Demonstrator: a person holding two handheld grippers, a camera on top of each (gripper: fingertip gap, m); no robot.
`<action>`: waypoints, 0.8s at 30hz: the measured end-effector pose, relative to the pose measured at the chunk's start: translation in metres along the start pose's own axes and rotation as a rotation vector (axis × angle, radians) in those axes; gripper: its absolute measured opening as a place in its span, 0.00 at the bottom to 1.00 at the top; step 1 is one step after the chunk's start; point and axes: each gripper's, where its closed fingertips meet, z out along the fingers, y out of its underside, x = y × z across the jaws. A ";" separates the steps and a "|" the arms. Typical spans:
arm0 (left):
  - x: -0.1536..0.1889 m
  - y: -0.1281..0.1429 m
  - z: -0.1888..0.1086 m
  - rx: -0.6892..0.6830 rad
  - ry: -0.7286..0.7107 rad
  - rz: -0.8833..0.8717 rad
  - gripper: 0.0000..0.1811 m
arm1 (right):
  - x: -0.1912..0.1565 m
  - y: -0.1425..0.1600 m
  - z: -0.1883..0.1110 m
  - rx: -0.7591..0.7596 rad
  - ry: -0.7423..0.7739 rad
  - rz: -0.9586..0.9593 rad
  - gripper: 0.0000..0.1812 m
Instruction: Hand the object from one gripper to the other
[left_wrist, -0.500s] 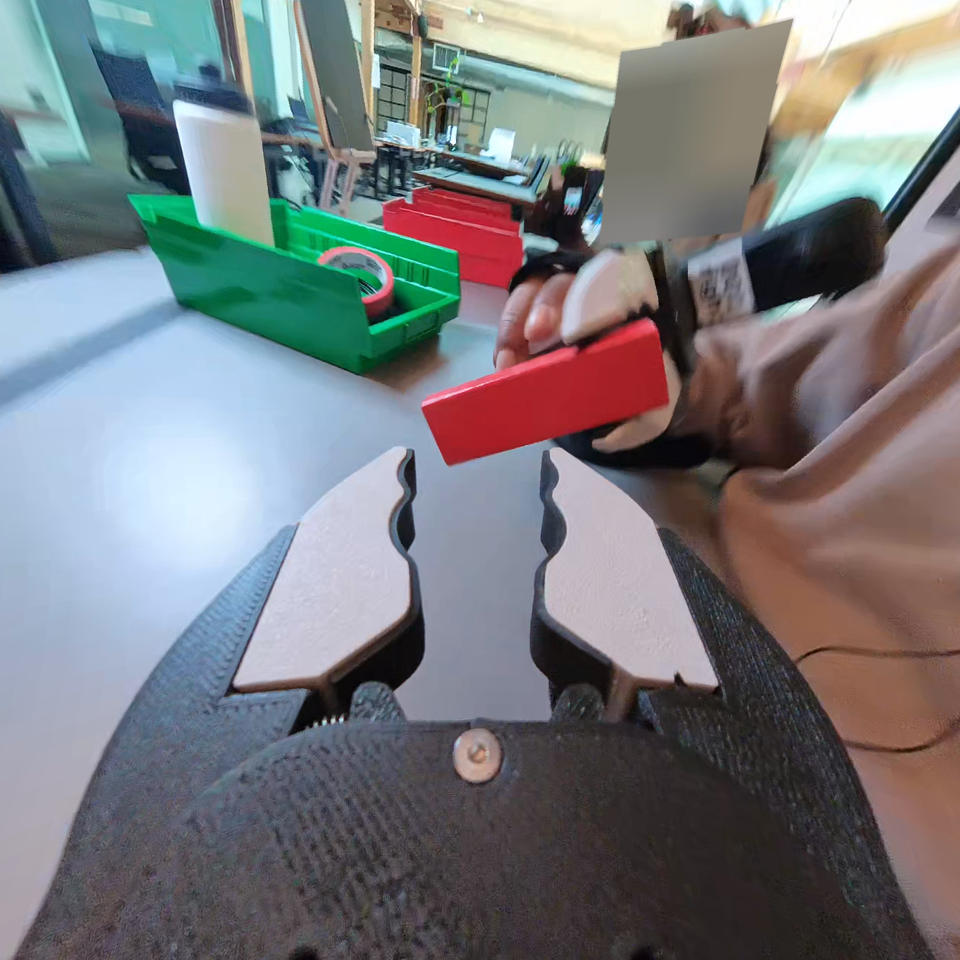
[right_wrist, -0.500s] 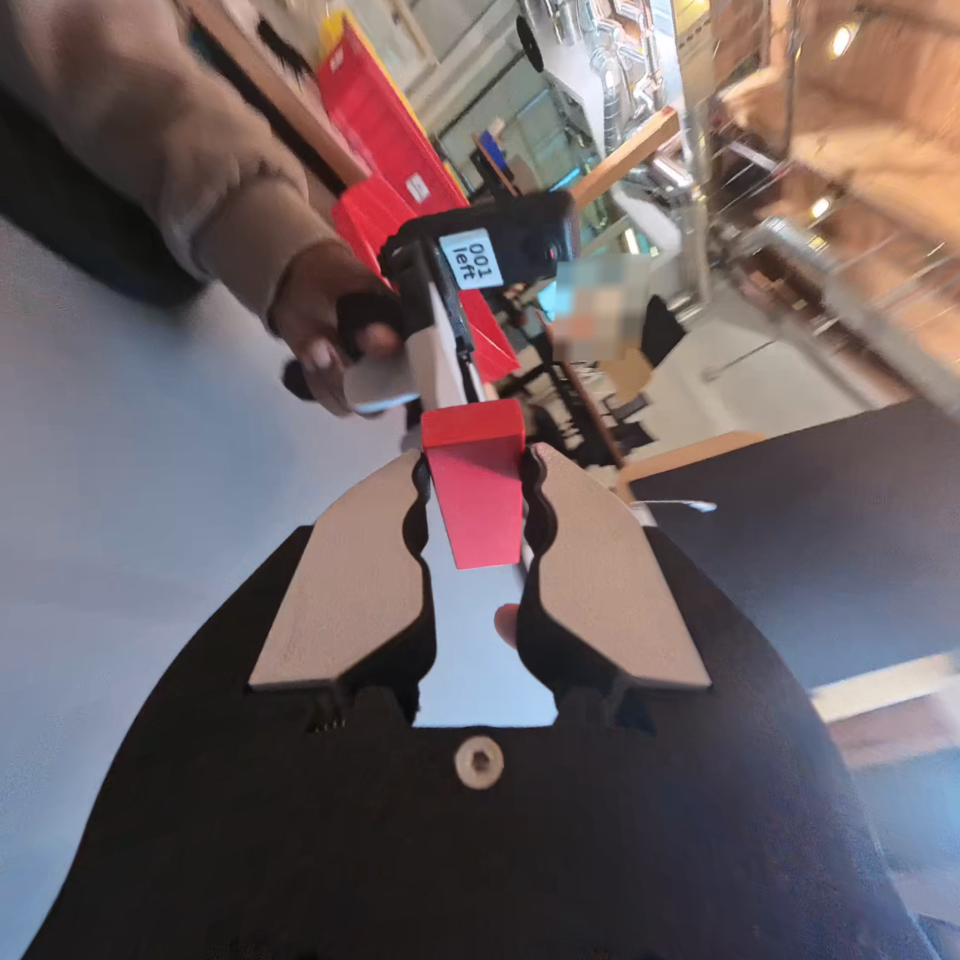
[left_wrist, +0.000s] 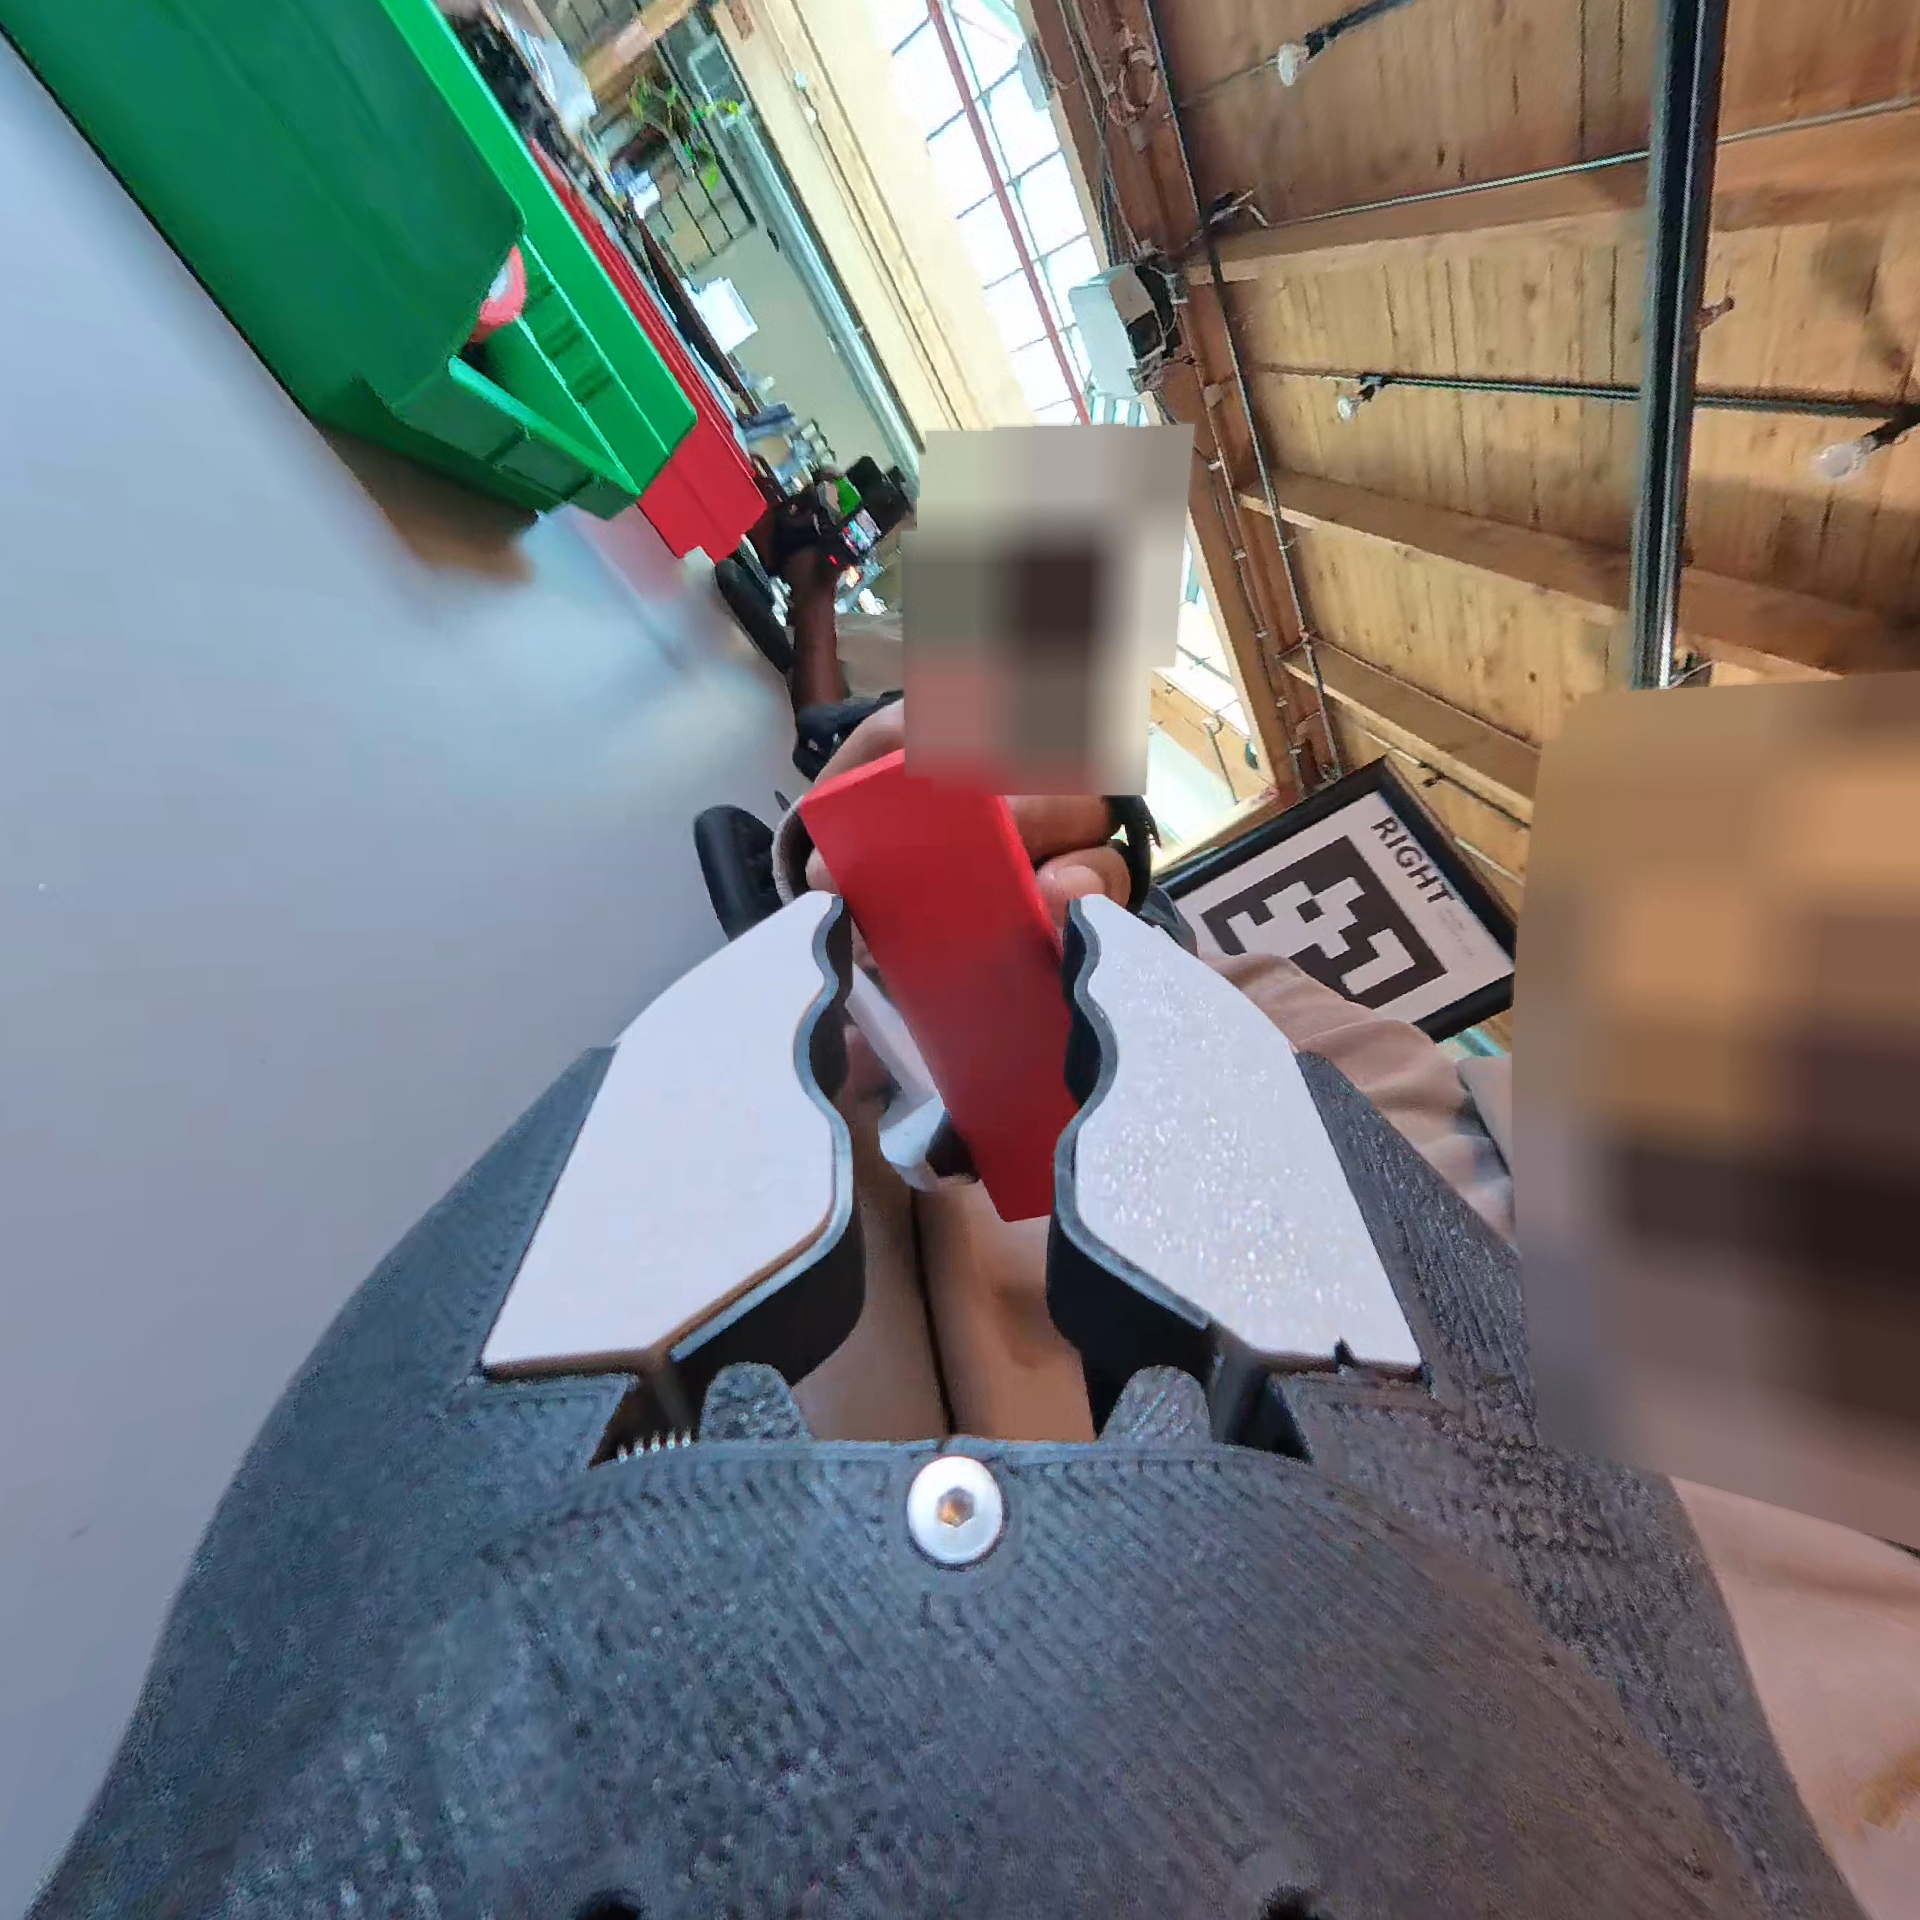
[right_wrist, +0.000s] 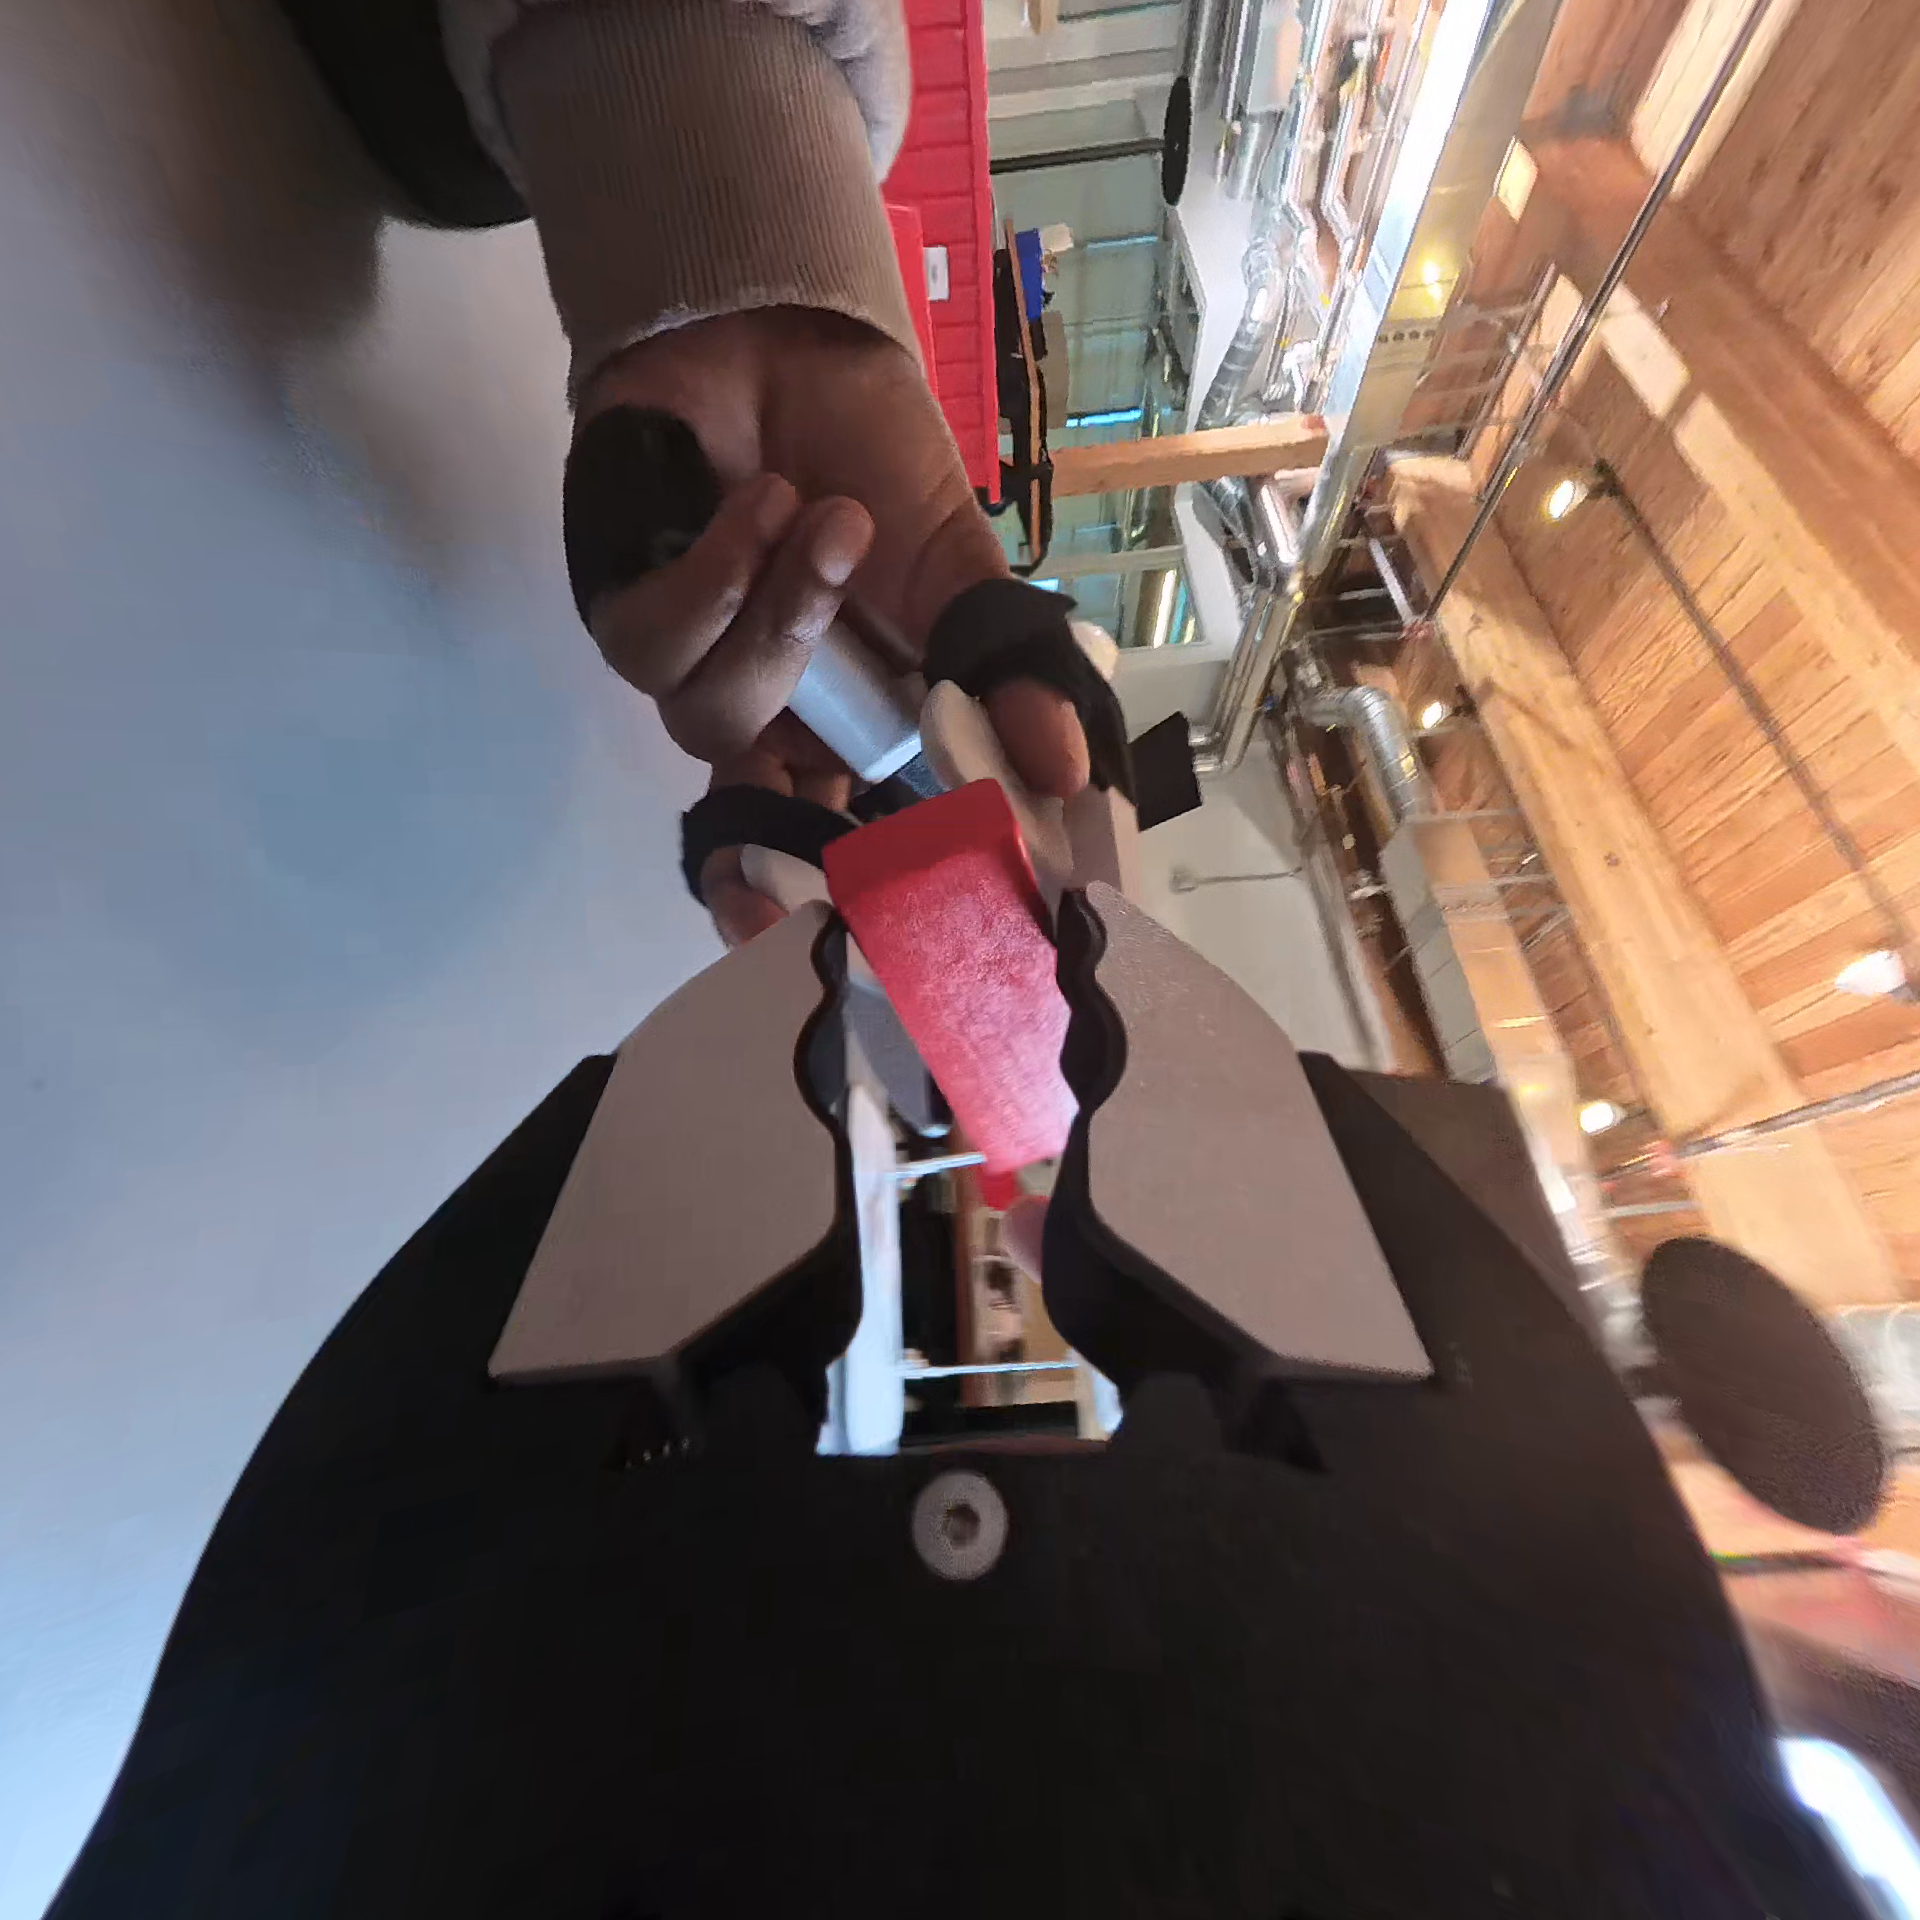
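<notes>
Green bin (left_wrist: 436, 312) holds a red tape roll (left_wrist: 506, 296).

block (left_wrist: 940, 997): between both grippers' fingers (left_wrist: 717, 1132), above the surface (left_wrist: 208, 831)
bins (left_wrist: 343, 208): side by side on the surface, behind the block

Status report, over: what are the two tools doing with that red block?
Right tool shut on red block. Left tool straddles it, grip unconfirmed. Nothing blocking the handover.
</notes>
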 end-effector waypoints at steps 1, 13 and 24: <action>0.002 -0.004 -0.002 0.014 -0.010 0.042 0.21 | 0.001 0.001 0.000 0.006 -0.012 0.088 0.24; 0.025 -0.007 -0.011 -0.088 -0.303 1.056 0.19 | 0.015 0.021 -0.003 0.215 -0.449 1.775 0.40; 0.006 0.021 0.002 -0.279 -0.387 1.244 0.18 | 0.023 0.009 -0.009 0.211 -0.326 1.398 0.20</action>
